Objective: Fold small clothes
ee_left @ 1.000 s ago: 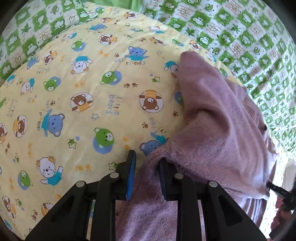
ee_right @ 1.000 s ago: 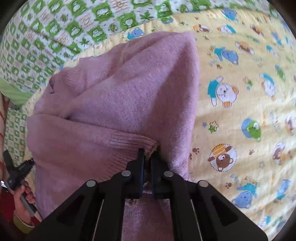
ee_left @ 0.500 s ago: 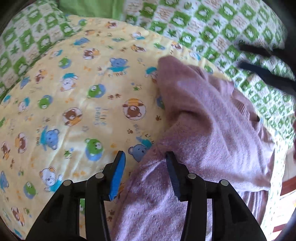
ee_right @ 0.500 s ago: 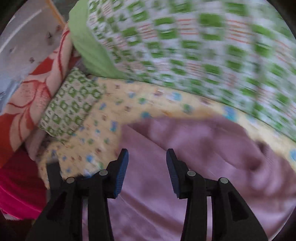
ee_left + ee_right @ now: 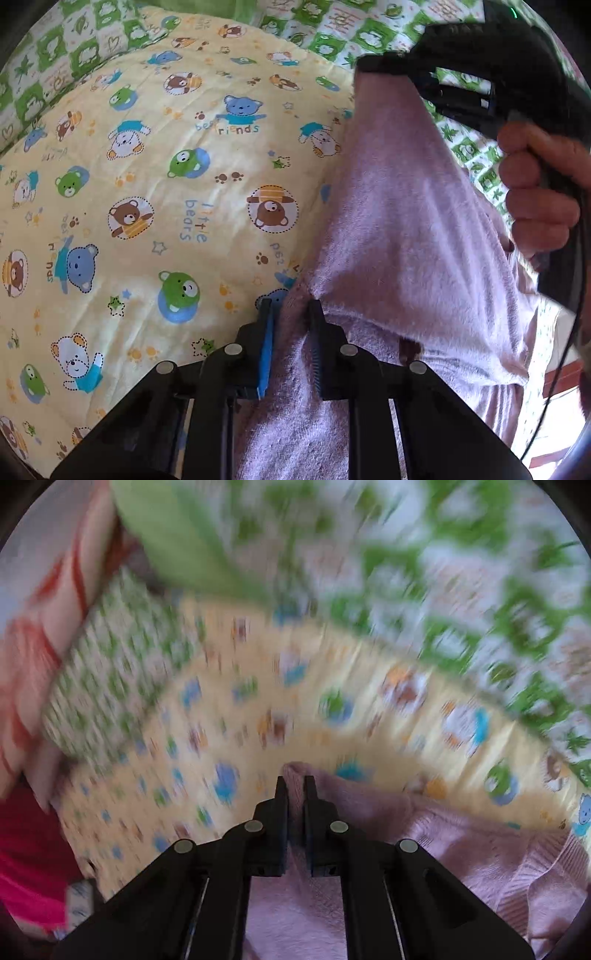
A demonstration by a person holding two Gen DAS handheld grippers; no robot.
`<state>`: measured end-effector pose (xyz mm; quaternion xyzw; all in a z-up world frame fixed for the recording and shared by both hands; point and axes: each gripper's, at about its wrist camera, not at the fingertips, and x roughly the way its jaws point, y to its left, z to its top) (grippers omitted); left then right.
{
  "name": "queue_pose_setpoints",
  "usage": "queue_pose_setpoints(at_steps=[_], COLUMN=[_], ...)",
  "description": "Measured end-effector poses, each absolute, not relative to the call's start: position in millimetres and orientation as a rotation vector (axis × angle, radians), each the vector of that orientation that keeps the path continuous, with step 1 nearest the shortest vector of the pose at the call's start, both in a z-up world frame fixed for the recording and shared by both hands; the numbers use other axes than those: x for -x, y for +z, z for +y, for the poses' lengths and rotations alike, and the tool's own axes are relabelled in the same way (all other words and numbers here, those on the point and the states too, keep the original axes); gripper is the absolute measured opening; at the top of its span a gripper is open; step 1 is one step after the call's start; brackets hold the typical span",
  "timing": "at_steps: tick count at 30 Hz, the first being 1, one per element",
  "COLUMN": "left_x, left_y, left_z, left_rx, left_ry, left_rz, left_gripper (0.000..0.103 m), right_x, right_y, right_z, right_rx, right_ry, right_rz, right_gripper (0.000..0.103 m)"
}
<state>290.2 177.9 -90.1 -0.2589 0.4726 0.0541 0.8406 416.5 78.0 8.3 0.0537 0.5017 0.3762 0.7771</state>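
The mauve knit sweater [image 5: 413,236] is strung taut between the two grippers, and that line is what the coming move turns on. In the left wrist view its long axis runs from the left gripper [image 5: 290,314] up toward one o'clock, where the right gripper [image 5: 373,70] pinches the far corner. The left jaws are closed on a bunched fold of knit just ahead of them; the right jaws, seen from their own camera, are clamped on a small peak of the same fabric at twelve o'clock [image 5: 295,786]. The rest of the sweater hangs back toward five o'clock in the right wrist view, a ribbed edge [image 5: 524,878] trailing there.

Each arm holds one end, so neither is nearer; the fold, I judge, calls for carrying one held edge across to the other.

Beneath lies a yellow bear-print quilt [image 5: 147,206], soft and rumpled, with a green-and-white checked blanket [image 5: 332,26] around it from ten to two o'clock. The right view is heavily blurred; a red-and-white patterned cloth [image 5: 44,635] shows at nine o'clock.
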Motion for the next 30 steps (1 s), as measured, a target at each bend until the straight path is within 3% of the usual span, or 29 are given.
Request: queue_pose_setpoints(at_steps=[4,6,9,13,18,20,22,26,27,30], left_x=[-287.0,-280.7,-271.0,-259.0,-248.4,-259.6,-274.0,-326.9,-346.7,-400.6], left_y=[-90.8,-89.7,-92.6,-82.1,-49.2,-31.7,-15.7,17.9,23.7,36.4], left_z=[180.3,184.6,197.8,203.6,204.5,198.9,190.4,163.7,153.1,125.6], left_rx=[0.542,0.522,0.530,0.496,0.551,0.536,0.515,0.381,0.340,0.176], left_ry=[0.121,0.134,0.133,0.162,0.097,0.058,0.003,-0.123,-0.163,-0.279], left_rz=[1.004,1.009,1.022,1.041,0.969,0.950,0.934,0.938,0.952,0.977], left_gripper=[0.017,0.017,0.017,0.015,0.016,0.025,0.041,0.059,0.068,0.073], right_x=[-424.0,-424.4,-418.5,-393.9,-349.2,-332.8,-320.0,-323.7,-329.4,-356.4], right_y=[-33.4,-44.1,-28.1,12.8,22.8,17.2,9.6,2.4,4.4,9.0], right_z=[64.2,54.0,32.2,-12.4,-73.6,-95.7,-121.6,-190.4,-203.6,-235.2], right_rx=[-0.217,-0.284,-0.356,-0.396,-0.353,-0.319,-0.252,-0.199,-0.183,-0.085], right_ry=[0.748,0.739,0.710,0.700,0.674,0.628,0.537,0.407,0.398,0.400], right_rz=[1.156,1.166,1.095,0.970,0.965,0.976,0.984,1.015,1.012,1.026], right_gripper=[0.008,0.015,0.022,0.022,0.022,0.022,0.023,0.036,0.037,0.043])
